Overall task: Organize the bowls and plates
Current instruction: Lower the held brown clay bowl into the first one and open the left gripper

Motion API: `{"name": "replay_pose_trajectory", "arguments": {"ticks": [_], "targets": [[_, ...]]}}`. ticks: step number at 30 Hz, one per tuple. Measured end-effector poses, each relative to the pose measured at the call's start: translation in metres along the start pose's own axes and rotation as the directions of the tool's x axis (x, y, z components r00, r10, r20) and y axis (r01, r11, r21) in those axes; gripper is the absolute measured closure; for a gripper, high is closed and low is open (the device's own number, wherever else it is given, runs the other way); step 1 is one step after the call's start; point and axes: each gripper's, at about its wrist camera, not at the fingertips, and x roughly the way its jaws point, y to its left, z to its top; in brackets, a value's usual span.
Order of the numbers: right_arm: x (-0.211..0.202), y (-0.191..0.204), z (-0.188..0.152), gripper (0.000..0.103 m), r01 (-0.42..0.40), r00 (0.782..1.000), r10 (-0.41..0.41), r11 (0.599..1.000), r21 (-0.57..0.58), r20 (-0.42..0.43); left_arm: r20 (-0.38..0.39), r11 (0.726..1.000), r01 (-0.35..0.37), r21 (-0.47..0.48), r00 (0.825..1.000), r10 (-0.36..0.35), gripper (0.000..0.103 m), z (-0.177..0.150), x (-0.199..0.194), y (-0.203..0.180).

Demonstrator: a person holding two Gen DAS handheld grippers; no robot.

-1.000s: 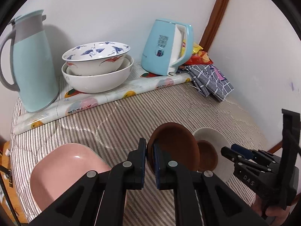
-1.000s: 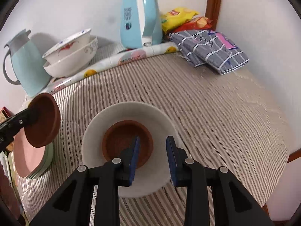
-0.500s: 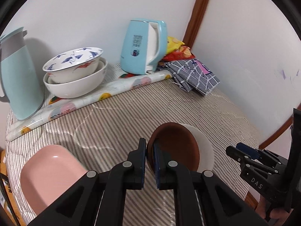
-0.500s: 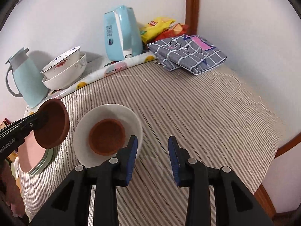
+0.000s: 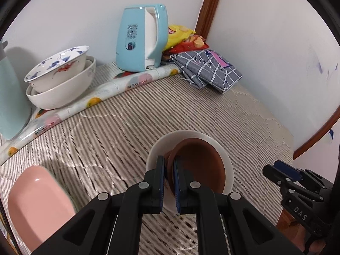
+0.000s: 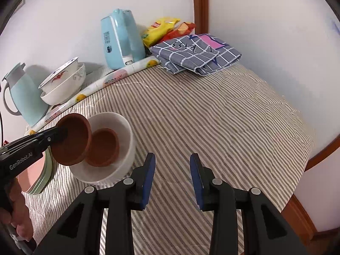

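My left gripper (image 5: 169, 161) is shut on the rim of a brown bowl (image 5: 199, 165), which hangs tilted over a white bowl (image 5: 228, 165) on the striped tablecloth. In the right wrist view the held brown bowl (image 6: 72, 140) overlaps the white bowl's (image 6: 125, 131) left rim. A second brown bowl (image 6: 104, 148) sits inside the white one. To the white bowl's right, my right gripper (image 6: 172, 159) stands open over bare cloth with nothing between its fingers. It also shows at the lower right of the left wrist view as the right gripper (image 5: 282, 172).
A pink plate (image 5: 36, 204) tops a stack at the near left. Two nested patterned bowls (image 5: 59, 78), a teal thermos (image 6: 23, 97) and a blue kettle (image 5: 140, 40) line the back wall. A folded checked cloth (image 5: 208, 70) and snack packets (image 5: 180, 36) fill the corner.
My left gripper has carried the brown bowl rightwards, from beside the white bowl to over it. My right gripper has drawn away from the white bowl to its right, still open.
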Motion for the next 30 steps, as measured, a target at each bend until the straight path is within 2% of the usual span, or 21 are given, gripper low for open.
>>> {"name": "replay_pose_trajectory", "arguments": {"ticks": [18, 30], "targets": [[0.011, -0.009, -0.005, 0.069, -0.026, 0.999, 0.026, 1.000, 0.012, -0.018, -0.061, 0.999, -0.044, 0.000, 0.997, 0.044, 0.095, 0.000, 0.038, -0.006], [0.013, -0.005, -0.004, 0.069, -0.033, 0.999, 0.033, 0.999, 0.012, -0.022, -0.089, 1.000, -0.004, -0.023, 0.996, 0.002, 0.094, -0.002, 0.045, -0.001]]}}
